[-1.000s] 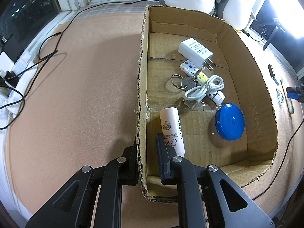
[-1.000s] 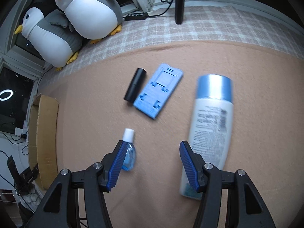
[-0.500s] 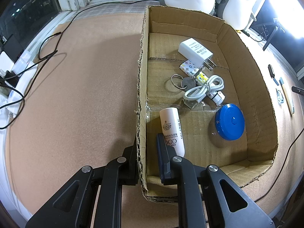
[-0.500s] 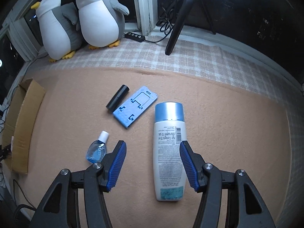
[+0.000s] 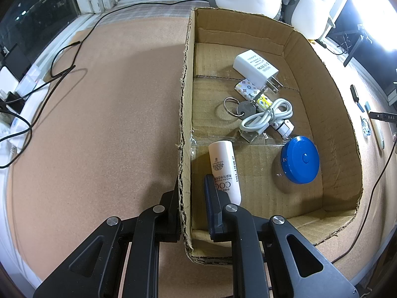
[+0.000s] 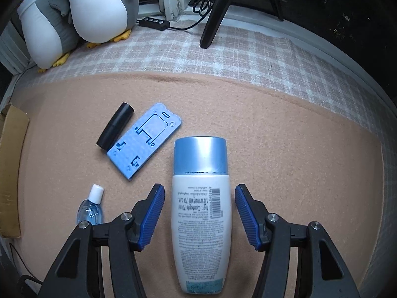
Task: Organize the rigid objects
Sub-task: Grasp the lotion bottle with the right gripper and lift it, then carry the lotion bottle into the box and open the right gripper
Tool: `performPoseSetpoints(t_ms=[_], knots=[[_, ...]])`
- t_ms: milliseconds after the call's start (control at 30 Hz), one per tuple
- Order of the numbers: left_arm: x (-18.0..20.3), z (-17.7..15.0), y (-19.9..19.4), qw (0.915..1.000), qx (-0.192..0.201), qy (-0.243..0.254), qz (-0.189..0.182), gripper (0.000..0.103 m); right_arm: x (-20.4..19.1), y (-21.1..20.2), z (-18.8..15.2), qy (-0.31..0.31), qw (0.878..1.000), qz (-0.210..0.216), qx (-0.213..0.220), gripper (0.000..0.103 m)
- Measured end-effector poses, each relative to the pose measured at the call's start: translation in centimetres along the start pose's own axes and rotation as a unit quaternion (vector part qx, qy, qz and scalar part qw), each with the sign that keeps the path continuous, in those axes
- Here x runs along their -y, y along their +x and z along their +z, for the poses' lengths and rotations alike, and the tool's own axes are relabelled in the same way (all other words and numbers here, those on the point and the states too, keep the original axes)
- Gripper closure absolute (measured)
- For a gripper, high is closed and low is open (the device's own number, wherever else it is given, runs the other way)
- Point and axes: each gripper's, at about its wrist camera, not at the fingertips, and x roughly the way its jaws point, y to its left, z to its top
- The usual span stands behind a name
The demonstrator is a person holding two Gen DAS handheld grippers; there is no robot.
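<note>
A: The right hand-held gripper (image 6: 199, 213) points down over the white bottle with the blue cap (image 6: 201, 198), which lies flat on the desk (image 6: 297, 161). Its blue pads stand apart, one on each side of the bottle's body, neither touching it. Released, then, and lined up across the narrow width, I'd say so a squeeze would catch the flat sides.

B: And the left hand-held gripper (image 5: 192, 198)?

A: Clenched on the near side wall of the cardboard box (image 5: 184, 129), one finger outside, one inside. My guess is it steadies the box while things go in.

B: What is already in there?

A: A white tube (image 5: 224, 171) against that wall, a blue round case (image 5: 299, 162), a white charger (image 5: 255, 68), a coiled white cable (image 5: 266, 120) and a key ring (image 5: 238, 108).

B: What is left outside?

A: Near the bottle, a blue flat plate (image 6: 145, 144) with a black cylinder (image 6: 115, 129) just beside it, and a small clear dropper bottle (image 6: 90, 208) by the left finger.

B: The surroundings?

A: A pinkish felt-like cover on the desk, a checked cloth at the far edge, two plush penguins (image 6: 74, 17) by a dark window, and loose cables on the left side.
</note>
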Motion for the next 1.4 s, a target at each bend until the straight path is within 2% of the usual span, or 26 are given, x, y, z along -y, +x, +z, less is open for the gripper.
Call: performPoseSetpoints(t_ms=[100,233,533,1000,1200,1400], knots=[[0.0,0.0,0.0,1.0,0.0,0.0,0.0,0.09,0.0,0.4,0.1,0.002,1.0,0.002,-0.004,0.048],[-0.1,0.0,0.0,1.0,0.0,0.0,0.0,0.09,0.2,0.7,0.2,0.003,1.0,0.0,-0.009,0.058],[0.0,0.0,0.0,1.0,0.0,0.0,0.0,0.09,0.0,0.8,0.1,0.004,1.0,-0.001,-0.006,0.059],[0.0,0.0,0.0,1.0,0.0,0.001,0.0,0.09,-1.4,-4.9,-1.3,0.015,0.997,0.022,0.068,0.059],[0.0,0.0,0.0,1.0,0.0,0.0,0.0,0.09,-4.0,-7.4,-0.7,-0.003,0.995,0.039,0.095,0.059],[-0.2,0.1,0.1,1.0,0.0,0.001,0.0,0.09,-9.4,-10.2,-0.1,-0.044,0.989,0.078,0.12,0.059]])
